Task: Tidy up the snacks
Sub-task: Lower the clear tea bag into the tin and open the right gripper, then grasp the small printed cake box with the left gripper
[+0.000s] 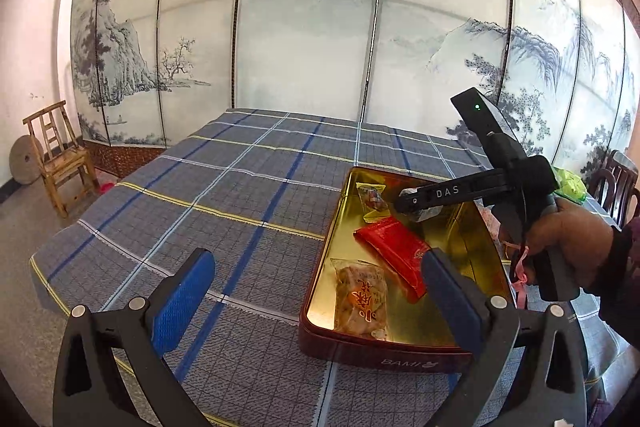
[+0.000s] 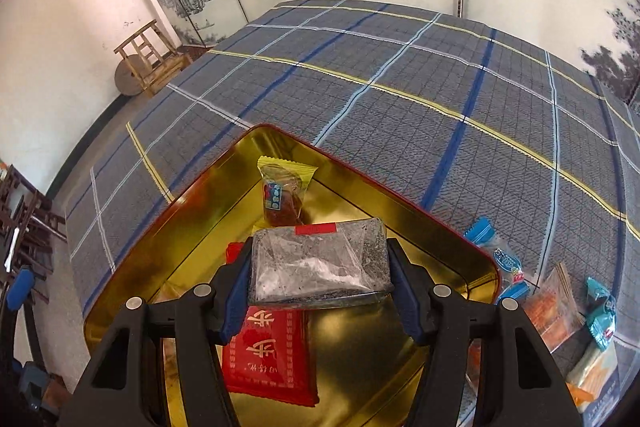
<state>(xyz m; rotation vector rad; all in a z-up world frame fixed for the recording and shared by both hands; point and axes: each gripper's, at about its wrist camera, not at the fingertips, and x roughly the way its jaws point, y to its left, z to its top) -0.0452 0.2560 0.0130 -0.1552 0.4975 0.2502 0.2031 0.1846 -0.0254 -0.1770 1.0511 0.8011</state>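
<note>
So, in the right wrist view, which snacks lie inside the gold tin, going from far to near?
Yellow-edged clear packet → grey packet held in the right tool → red packet.

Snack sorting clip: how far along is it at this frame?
Partly done. Three packets already lie in the gold tin: a red packet, a yellow-edged one and a clear pastry pack. The right tool holds a grey sesame bar above the tin. The left tool is open and empty. Several packets remain on the cloth beside the tin.
</note>
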